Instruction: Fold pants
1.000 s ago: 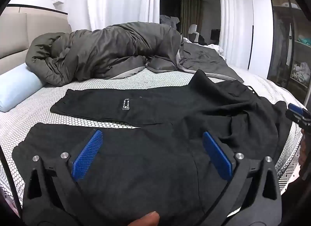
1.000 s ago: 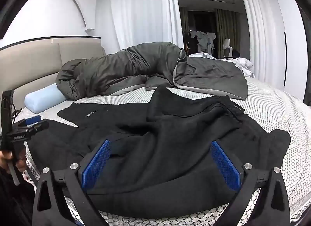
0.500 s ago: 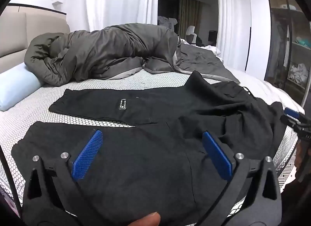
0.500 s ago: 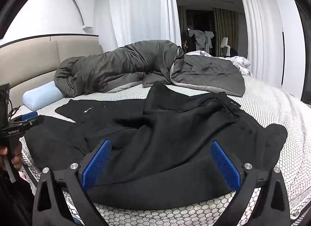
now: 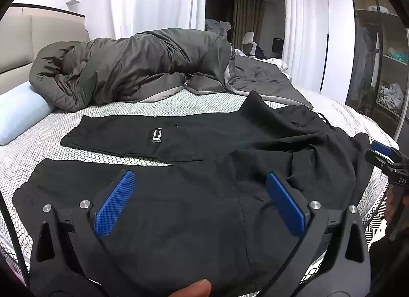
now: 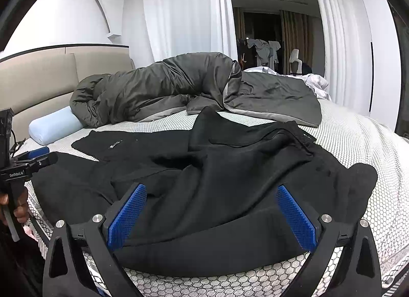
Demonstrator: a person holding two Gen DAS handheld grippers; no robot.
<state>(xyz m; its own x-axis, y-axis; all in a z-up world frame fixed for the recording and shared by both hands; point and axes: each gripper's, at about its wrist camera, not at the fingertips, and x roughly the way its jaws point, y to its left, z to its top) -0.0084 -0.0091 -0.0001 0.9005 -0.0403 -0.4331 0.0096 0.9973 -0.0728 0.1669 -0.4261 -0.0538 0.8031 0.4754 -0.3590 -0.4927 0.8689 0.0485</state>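
Observation:
Black pants (image 5: 194,189) (image 6: 230,182) lie spread on the bed, both legs stretching left and the waist bunched and rumpled at the right. A small label (image 5: 156,135) marks the far leg. My left gripper (image 5: 199,189) hovers open over the near leg, nothing between its blue pads. Above the waist end near the bed's front edge, my right gripper (image 6: 211,203) is open and holds nothing. Each gripper also shows at the edge of the other's view, the right gripper (image 5: 383,153) and the left gripper (image 6: 33,158).
The pants rest on a bed (image 5: 158,107) (image 6: 358,138) with a white honeycomb cover. A heaped grey duvet (image 5: 138,66) (image 6: 179,84) lies behind the pants, with a pale blue bolster (image 5: 20,115) (image 6: 53,125) and a beige headboard (image 6: 38,77) at the left. Shelves (image 5: 383,66) stand right.
Both grippers have drifted slightly, so the pants sit a little lower and nearer in the right wrist view. The pants themselves have not moved. Both stay open.

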